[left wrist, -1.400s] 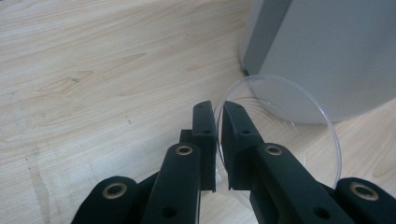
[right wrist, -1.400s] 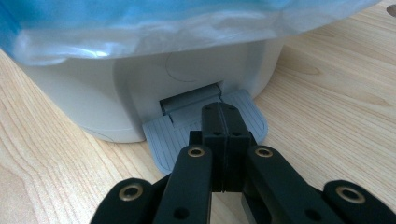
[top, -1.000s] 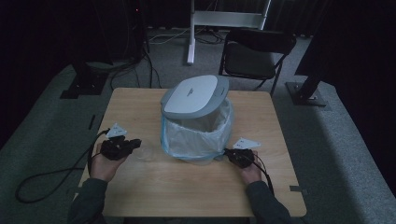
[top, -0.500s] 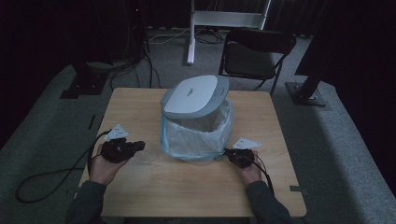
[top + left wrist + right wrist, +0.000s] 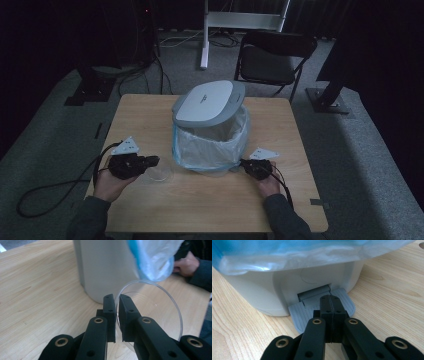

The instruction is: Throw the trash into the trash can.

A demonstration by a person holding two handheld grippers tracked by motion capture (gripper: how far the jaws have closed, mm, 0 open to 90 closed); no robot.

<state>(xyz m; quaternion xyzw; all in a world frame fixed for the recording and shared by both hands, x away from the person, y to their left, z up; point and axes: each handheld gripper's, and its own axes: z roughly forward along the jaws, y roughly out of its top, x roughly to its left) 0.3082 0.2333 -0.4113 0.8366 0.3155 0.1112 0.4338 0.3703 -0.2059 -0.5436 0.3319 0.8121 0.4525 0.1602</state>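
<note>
A grey pedal bin [image 5: 210, 150] stands mid-table with its lid [image 5: 207, 102] raised and a blue-tinted liner bag [image 5: 212, 142] folded over its rim. Left of it, my left gripper [image 5: 152, 161] is shut on the rim of a clear plastic cup [image 5: 161, 172]. In the left gripper view the jaws [image 5: 117, 305] pinch the cup's thin wall [image 5: 160, 288], right beside the bin's grey side [image 5: 105, 267]. My right gripper [image 5: 243, 164] is at the bin's front right. Its shut jaws [image 5: 329, 301] rest on top of the ribbed grey pedal [image 5: 345, 298].
The bin takes up the middle of the wooden table [image 5: 150, 115]. A black folding chair [image 5: 272, 60] stands beyond the far edge. A cable [image 5: 50, 192] trails from the left gripper off the table's left side. The person's other hand [image 5: 183, 265] appears behind the bag.
The left gripper with the clear cup has drifted slightly toward the near edge. The right gripper stays on the pedal and the lid stays up.
</note>
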